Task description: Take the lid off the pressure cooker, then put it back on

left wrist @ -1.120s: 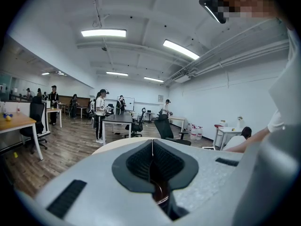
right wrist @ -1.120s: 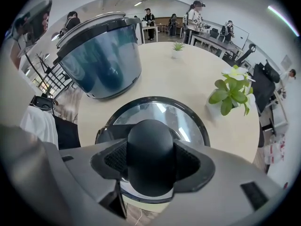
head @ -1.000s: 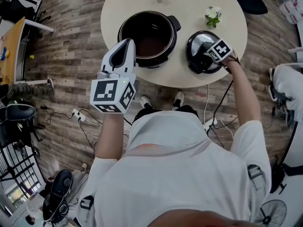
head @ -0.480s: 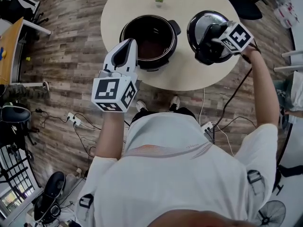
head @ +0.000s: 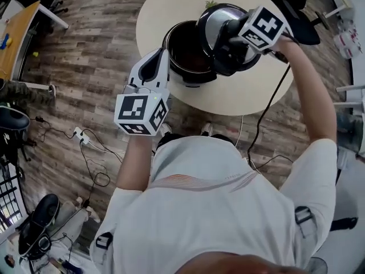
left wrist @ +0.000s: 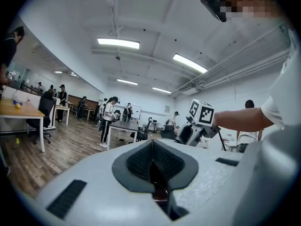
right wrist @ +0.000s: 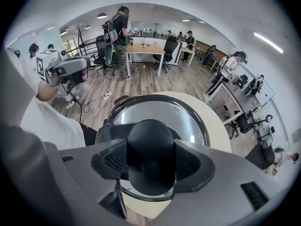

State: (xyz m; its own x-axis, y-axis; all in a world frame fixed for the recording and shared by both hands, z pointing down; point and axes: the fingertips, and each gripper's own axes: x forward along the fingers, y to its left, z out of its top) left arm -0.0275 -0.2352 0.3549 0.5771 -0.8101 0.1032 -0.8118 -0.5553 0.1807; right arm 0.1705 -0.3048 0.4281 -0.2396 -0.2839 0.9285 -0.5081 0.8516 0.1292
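The black pressure cooker pot (head: 183, 53) stands open on the round beige table (head: 256, 90), its dark inside showing. My right gripper (head: 232, 29) is shut on the black knob (right wrist: 150, 154) of the chrome-topped lid (head: 219, 24) and holds it in the air, overlapping the pot's right rim. In the right gripper view the lid (right wrist: 155, 109) fills the middle, with the knob between the jaws. My left gripper (head: 161, 56) is shut with nothing in it and hangs beside the pot's left side, off the table edge. In the left gripper view its pads (left wrist: 153, 166) meet.
A small green plant (head: 210, 4) peeks out behind the lid. Cables and a power strip (head: 80, 135) lie on the wood floor to the left. An office chair (head: 296, 7) stands beyond the table. Desks and people show in both gripper views.
The right gripper has lifted the lid off the table to the right of the pot and carried it up and left, over the pot's rim. The left gripper has shifted slightly.
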